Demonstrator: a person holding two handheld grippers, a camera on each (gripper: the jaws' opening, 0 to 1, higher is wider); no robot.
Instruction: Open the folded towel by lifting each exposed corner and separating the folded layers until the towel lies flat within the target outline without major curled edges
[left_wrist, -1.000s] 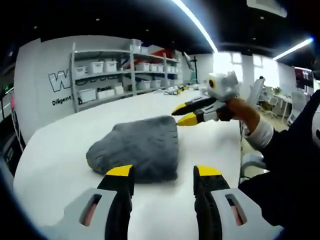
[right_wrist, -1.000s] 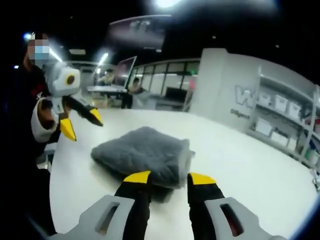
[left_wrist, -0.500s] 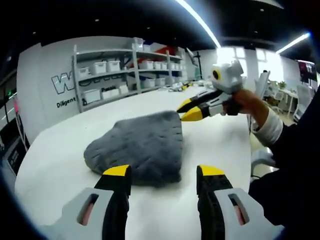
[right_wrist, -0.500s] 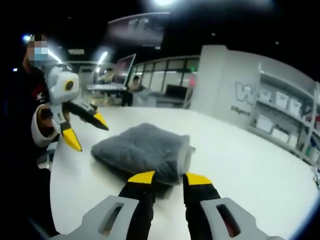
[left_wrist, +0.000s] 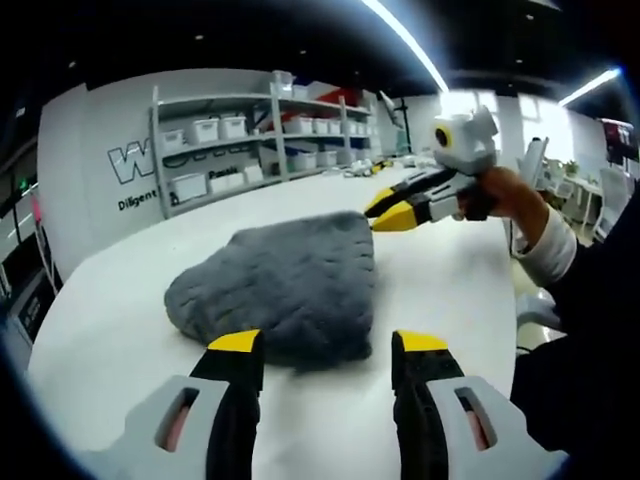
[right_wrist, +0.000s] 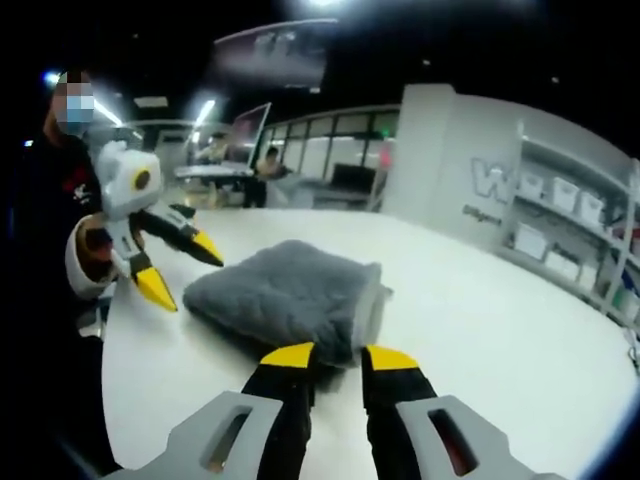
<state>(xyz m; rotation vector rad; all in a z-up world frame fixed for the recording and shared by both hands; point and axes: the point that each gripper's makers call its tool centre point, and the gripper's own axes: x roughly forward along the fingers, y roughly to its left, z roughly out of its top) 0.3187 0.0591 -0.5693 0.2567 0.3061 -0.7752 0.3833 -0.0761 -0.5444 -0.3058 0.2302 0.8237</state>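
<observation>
Folded grey plush towel (left_wrist: 285, 285) lying mid white round table (left_wrist: 110, 330), still bundled. Left gripper (left_wrist: 325, 345) parted wide, empty, near edge. Right gripper (right_wrist: 328, 357) narrower gap, empty, at thick folded corner. Looks soft, light, floppy; pinch top layer only.

Towel (left_wrist: 280, 285) on table (left_wrist: 110, 320), shelves (left_wrist: 250, 130) behind.

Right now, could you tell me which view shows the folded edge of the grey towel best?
The right gripper view: the folded grey plush towel turns its layered edge toward that camera. The left gripper view shows mostly its quilted top.
</observation>
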